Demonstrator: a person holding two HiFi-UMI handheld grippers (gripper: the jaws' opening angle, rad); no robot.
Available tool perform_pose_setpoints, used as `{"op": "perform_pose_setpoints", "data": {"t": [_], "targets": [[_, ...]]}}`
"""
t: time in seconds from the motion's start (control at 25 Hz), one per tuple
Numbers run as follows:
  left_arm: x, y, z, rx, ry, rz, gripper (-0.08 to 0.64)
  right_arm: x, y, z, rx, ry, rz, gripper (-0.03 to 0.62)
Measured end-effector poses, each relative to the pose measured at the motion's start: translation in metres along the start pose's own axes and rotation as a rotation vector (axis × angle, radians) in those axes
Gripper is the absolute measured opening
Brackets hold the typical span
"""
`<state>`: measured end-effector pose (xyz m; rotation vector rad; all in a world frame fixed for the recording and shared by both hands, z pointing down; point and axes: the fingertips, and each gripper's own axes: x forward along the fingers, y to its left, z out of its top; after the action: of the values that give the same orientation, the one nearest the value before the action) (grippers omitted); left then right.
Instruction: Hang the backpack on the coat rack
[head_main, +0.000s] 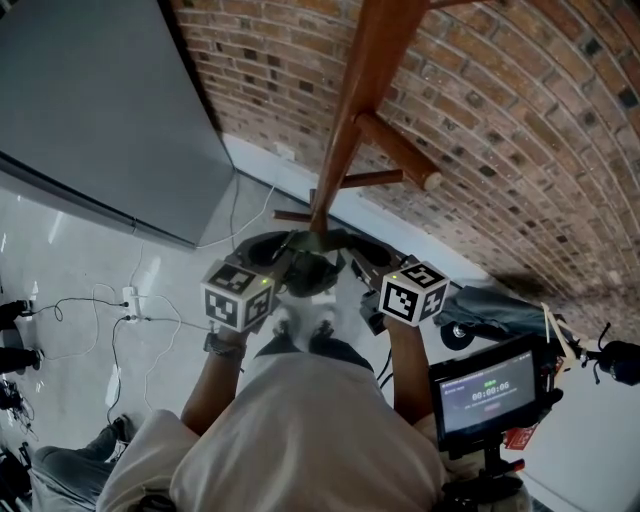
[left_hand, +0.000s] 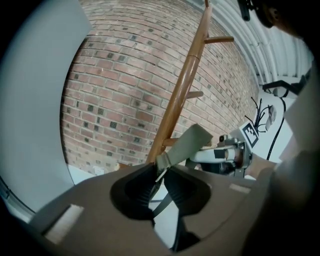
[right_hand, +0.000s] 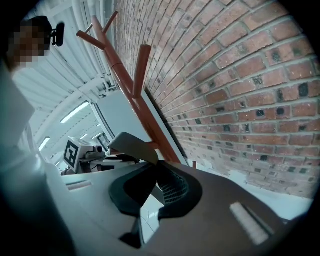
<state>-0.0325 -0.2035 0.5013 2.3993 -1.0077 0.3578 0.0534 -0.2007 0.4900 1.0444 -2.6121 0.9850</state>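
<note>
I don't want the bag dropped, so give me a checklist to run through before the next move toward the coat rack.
1. Grip of left gripper on the strap: ok.
2. Grip of right gripper on the strap: ok.
3. Thick peg on the coat rack bare: ok.
4. Strap hooked over a peg: cannot tell.
5. The backpack clear of the floor: cannot tell.

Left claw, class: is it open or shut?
Shut: the left claw has its jaws closed on the strap, no gap between them.
</note>
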Motion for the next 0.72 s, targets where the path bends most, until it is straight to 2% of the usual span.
{"op": "perform_pose_setpoints", "data": {"t": [0.4,0.72], "targets": [[0.01,-0.004,-0.004,0.009,0.014,-0.016,0.058,0.008,0.002,-0.003,-0.001,0.015,0.01,0.009],[0.012,0.004,-0.014,-0.011,0.039,0.001,0.057,0.012,-0.005,-0.009,0.007,0.036,-0.014,0.009]]}}
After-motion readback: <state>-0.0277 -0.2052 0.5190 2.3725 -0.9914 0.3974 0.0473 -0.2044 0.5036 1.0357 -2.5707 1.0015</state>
